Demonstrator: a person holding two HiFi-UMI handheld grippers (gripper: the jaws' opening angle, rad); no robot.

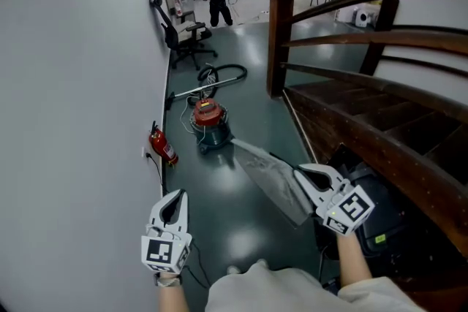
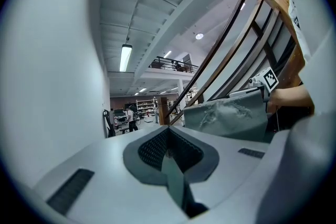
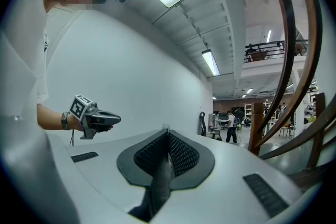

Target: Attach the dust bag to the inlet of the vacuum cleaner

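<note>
Held level ahead of the person, the white left gripper has its jaws pressed together empty, while the white right gripper clamps a grey fabric dust bag between its fingers.

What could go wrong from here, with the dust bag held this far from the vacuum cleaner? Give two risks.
1. The right tool pinches the dust bag by one end only, so the limp bag may slip or fold when offered to the vacuum cleaner.
2. The hose lies looped on the floor beside the vacuum cleaner; feet or the bag could snag on it.
</note>
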